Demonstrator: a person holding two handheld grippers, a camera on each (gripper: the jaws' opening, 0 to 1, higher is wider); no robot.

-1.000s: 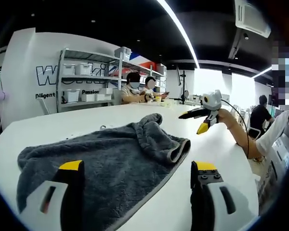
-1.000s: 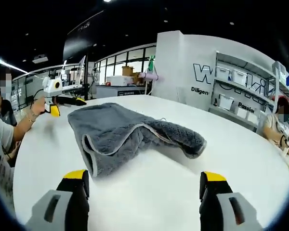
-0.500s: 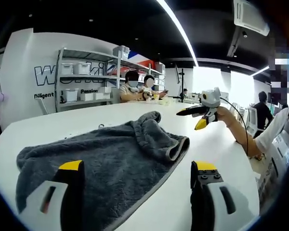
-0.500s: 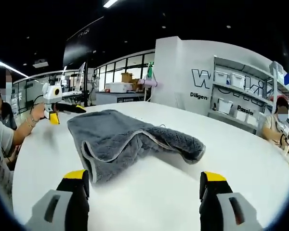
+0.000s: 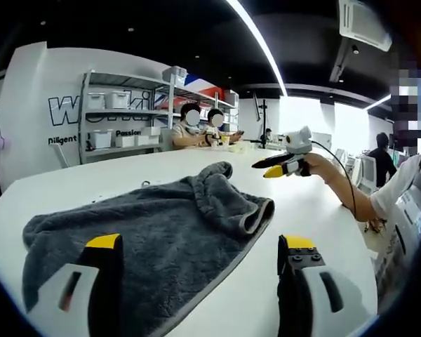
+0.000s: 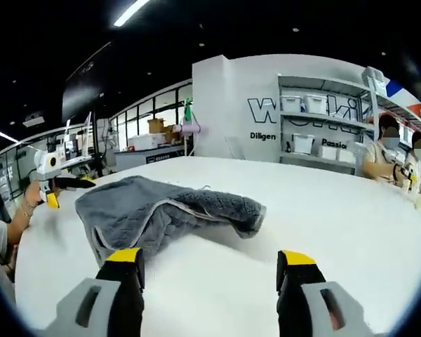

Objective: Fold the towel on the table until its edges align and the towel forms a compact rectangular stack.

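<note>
Grey terry, loosely doubled, the towel (image 5: 151, 232) lies on the white table (image 5: 316, 210) with 1 corner rucked up into a small peak and a folded lip running along its edge.

In the left gripper view the cloth starts under the left-hand jaw and runs up and to the right, ending short of the right-hand jaw. The left gripper (image 5: 200, 253) has its 2 yellow-tipped jaws spread wide, with nothing between them. It hangs directly over the near edge of the cloth. Farther right, the right gripper (image 5: 277, 167) is held up in the air by a hand (image 5: 314, 166), well apart from the folded lip.

In the right gripper view the left gripper (image 6: 55, 184) sits at the far left. The towel (image 6: 161, 210) lies ahead and left of centre, its long axis running left to right across the view. The right gripper (image 6: 209, 270) also has its jaws spread and empty, with bare table between them and the cloth.

Judging by this, the left gripper is much the nearer and could pinch the near edge at once; the right must travel forward and left to reach the lip.
</note>
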